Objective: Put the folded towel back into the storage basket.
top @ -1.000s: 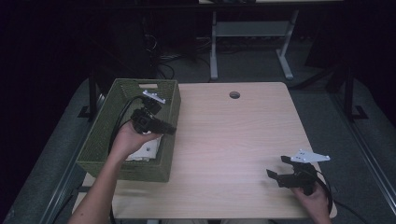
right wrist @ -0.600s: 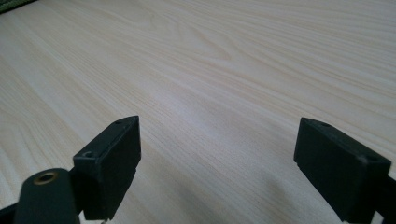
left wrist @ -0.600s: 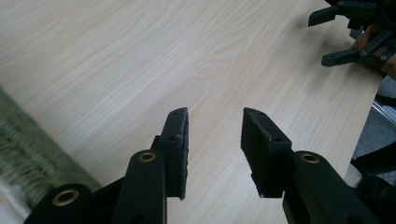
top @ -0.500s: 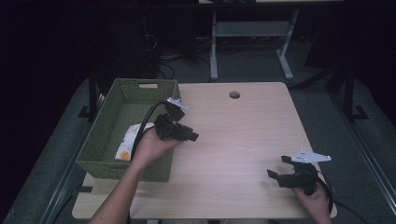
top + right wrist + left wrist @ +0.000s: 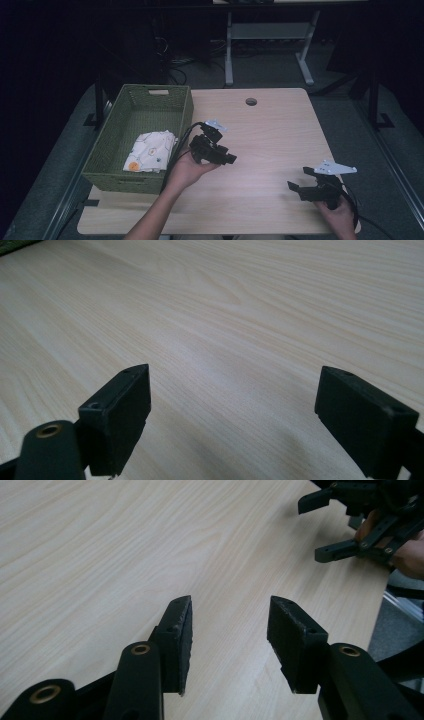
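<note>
At the near right edge of the surface (image 5: pixel 270 130) we see the right hand (image 5: pixel 341 216) gripping its right claw (image 5: pixel 298 181), held level and aimed left, jaws wide with nothing between. Farther left, the left forearm slants up from the near edge, palm cupped under the left claw (image 5: pixel 231 158), which points right over bare wood; its jaws have just been opening and hold nothing. Far left, the folded cloth (image 5: pixel 150 150) lies inside the green basket (image 5: pixel 187 107).

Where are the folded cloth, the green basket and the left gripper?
folded cloth (image 5: pixel 150 150): high view, middle of the white printed fabric.
green basket (image 5: pixel 183 107): high view, right wall near the rim.
left gripper (image 5: pixel 229 645): left gripper view, gap midway between its open jaws.
</note>
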`<state>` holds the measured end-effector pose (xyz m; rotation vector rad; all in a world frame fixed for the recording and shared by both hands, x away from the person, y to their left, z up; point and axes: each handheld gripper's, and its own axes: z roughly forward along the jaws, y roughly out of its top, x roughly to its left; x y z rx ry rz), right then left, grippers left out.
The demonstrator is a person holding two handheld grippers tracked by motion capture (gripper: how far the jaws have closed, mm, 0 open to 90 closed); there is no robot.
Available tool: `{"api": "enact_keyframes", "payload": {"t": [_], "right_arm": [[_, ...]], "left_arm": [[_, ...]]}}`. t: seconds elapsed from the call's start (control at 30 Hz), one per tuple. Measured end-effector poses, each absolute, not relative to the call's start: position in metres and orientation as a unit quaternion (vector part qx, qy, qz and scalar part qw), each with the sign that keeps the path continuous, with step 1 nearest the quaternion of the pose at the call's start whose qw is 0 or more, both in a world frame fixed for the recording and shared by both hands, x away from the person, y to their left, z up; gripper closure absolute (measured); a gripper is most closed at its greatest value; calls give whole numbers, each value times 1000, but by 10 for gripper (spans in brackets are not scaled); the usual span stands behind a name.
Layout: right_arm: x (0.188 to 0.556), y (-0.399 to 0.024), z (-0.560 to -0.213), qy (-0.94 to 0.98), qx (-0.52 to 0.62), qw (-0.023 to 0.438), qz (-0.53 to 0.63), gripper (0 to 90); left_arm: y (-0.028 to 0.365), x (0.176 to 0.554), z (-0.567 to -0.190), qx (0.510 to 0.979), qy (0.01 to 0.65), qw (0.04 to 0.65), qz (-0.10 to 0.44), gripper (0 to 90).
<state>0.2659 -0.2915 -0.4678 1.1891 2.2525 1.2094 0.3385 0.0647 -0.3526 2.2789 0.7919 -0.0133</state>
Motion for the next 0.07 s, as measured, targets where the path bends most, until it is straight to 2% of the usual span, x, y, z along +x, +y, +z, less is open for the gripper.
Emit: {"api": "enact_keyframes", "payload": {"t": [0.07], "right_arm": [[266,-292,-468,788,417,161,423,144]], "left_arm": [[60,335,-356,881,305,361,-10,520]]}}
